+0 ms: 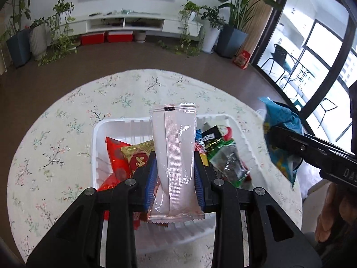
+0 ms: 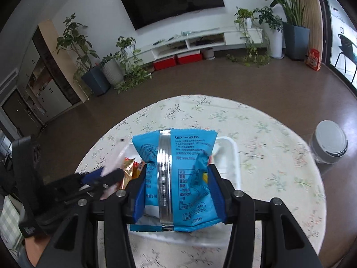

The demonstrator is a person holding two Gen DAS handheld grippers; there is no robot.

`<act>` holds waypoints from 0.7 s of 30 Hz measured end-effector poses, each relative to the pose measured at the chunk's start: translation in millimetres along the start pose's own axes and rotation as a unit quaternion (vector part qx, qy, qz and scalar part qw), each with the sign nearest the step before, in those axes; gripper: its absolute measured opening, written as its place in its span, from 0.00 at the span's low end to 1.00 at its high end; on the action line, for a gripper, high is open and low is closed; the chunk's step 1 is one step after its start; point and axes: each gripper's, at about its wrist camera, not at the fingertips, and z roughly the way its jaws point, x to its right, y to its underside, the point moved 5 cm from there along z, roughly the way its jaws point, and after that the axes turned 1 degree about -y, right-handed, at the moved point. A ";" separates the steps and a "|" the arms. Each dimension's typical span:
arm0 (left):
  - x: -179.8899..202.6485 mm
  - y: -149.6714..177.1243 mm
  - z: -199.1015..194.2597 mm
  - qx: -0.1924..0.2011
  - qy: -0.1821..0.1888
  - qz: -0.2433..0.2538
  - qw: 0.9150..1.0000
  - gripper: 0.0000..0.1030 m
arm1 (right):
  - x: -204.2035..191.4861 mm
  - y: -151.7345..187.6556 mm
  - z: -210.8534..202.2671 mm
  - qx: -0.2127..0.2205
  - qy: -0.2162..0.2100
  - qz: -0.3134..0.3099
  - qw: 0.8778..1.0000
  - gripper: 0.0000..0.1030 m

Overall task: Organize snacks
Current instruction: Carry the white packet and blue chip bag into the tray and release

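— left gripper (image 1: 175, 174) first: what's it doing?
— clenched on a long pale pink snack packet (image 1: 175, 156). both blue pads (image 1: 150, 184) press the packet's sides, and it stands up between them, its top edge reaching past the fingertips.

— and below it?
— a white tray (image 1: 98, 134) on the round table with the floral cloth (image 1: 67, 111). inside lie a red packet (image 1: 116, 154), a gold-and-red one (image 1: 139, 154) just beside it, and a green-edged packet (image 1: 229, 158) on the right half. the pink packet hangs above the tray's middle, not resting on anything.

— right gripper (image 2: 177, 183)?
— grasping a blue snack bag (image 2: 191, 178), printed back facing the camera, silver seam running down its centre. the pads dent the bag's sides inward. it sits over the same tray, raised clear of the contents.

— anything else nearby?
— a grey lidded bin (image 2: 330, 144) on the floor off the table's right edge.
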 end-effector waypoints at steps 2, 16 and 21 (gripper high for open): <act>0.2 -1.5 10.9 -0.006 -0.001 0.000 1.000 0.27 | -7.9 -0.3 18.5 -0.015 0.005 -0.007 1.000 0.51; -15.7 -6.8 42.5 -0.025 -0.023 0.004 0.999 0.28 | -9.2 6.8 73.4 -0.063 0.046 -0.032 0.996 0.51; -21.6 -11.0 47.4 -0.032 -0.020 -0.016 0.999 0.28 | -11.8 7.0 78.5 -0.069 0.051 -0.038 0.996 0.52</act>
